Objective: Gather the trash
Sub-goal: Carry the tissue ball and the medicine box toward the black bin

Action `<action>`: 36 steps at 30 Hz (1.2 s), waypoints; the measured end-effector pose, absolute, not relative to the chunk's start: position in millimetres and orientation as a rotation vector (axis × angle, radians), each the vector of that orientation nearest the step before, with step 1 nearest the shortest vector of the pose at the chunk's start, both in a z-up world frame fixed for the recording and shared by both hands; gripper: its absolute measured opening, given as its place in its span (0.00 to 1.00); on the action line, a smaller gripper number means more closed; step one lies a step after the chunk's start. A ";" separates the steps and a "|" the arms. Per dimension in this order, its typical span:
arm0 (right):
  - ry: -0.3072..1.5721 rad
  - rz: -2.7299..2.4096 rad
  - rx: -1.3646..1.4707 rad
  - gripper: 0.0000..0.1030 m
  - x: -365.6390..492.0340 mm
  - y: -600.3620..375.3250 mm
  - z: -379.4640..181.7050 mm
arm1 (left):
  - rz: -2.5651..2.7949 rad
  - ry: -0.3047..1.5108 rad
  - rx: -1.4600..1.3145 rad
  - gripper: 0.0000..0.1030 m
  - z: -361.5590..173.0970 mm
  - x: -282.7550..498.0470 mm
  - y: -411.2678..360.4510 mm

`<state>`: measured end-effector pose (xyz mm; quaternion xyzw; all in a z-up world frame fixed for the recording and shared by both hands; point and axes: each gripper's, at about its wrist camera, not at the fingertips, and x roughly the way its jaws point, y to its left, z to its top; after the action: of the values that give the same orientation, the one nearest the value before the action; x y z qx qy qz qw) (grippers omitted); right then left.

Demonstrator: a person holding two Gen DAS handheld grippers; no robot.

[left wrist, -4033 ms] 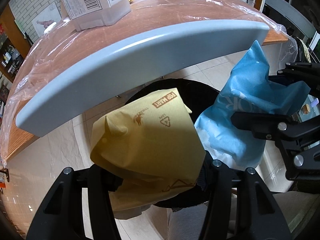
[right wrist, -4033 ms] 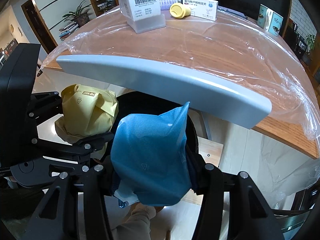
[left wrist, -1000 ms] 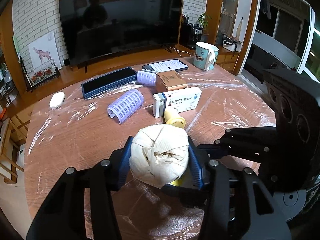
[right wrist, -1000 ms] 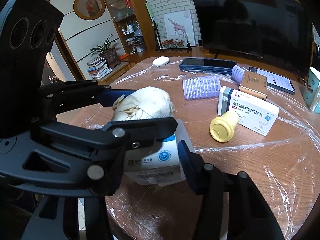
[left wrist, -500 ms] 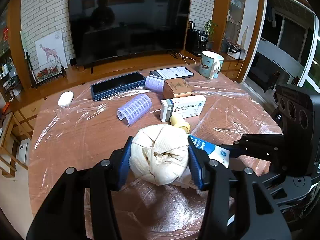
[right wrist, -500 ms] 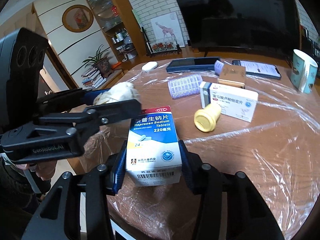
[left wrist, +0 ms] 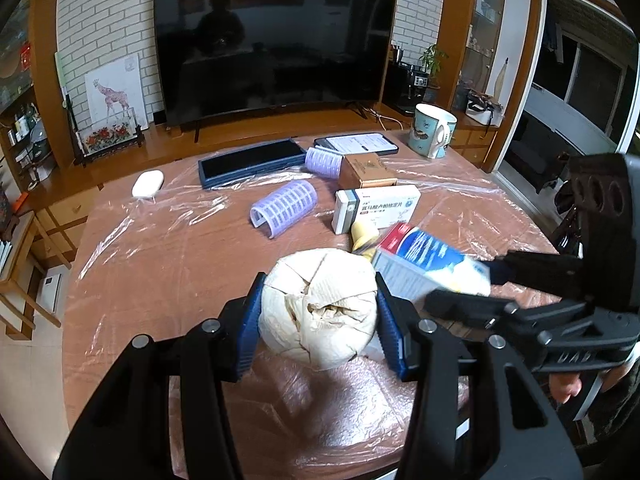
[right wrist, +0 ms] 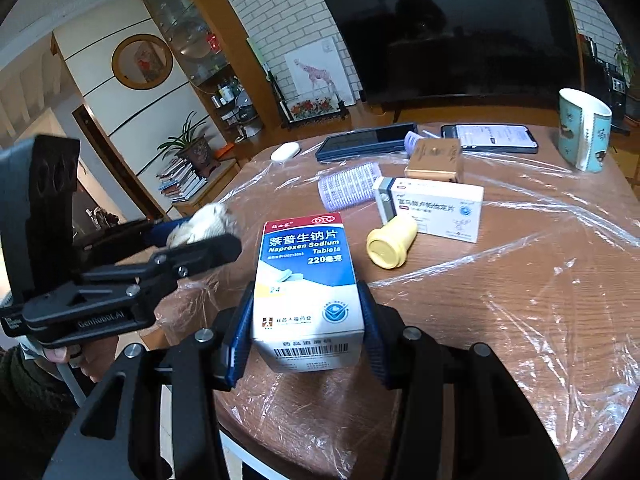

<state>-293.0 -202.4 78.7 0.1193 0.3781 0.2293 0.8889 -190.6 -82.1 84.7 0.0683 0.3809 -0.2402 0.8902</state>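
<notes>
In the left wrist view the medicine box [left wrist: 430, 266] is smeared by motion blur, its print unreadable, and its near end is hidden behind the right gripper [left wrist: 472, 284]. The yellow bottle [left wrist: 363, 237] shows only in part behind it. From the right wrist view the paper wad [right wrist: 202, 224] is blurred (half covered by a black finger). The mug [right wrist: 584, 130] handle is hidden there.

We see dim, warm indoor light, daylight entering from windows [left wrist: 576, 80] at three o'clock, glare streaking the plastic table cover [right wrist: 540, 280], reflections in the dark television [left wrist: 272, 48], motion-blurred medicine box [left wrist: 432, 264], heavy fisheye bending, black corners.
</notes>
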 end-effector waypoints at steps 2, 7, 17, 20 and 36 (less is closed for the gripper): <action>0.785 0.466 0.239 0.46 -297.6 -204.8 80.0 | -0.493 0.796 0.145 0.50 82.4 -193.1 -81.8; 0.792 0.438 0.218 0.46 -308.6 -209.9 81.1 | -0.484 0.804 0.153 0.50 78.9 -198.5 -82.6; 0.811 0.380 0.204 0.46 -325.4 -222.9 78.7 | -0.467 0.817 0.182 0.50 72.4 -209.9 -90.0; 0.821 0.365 0.197 0.46 -326.9 -226.1 77.8 | -0.465 0.824 0.180 0.50 70.2 -214.4 -91.7; 0.859 0.339 0.159 0.46 -346.9 -226.8 73.6 | -0.454 0.840 0.159 0.50 64.7 -240.8 -91.2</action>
<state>-346.9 -226.8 73.6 0.0767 0.4138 0.1635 0.8923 -240.8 -91.2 64.7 0.0766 0.4039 -0.2182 0.8851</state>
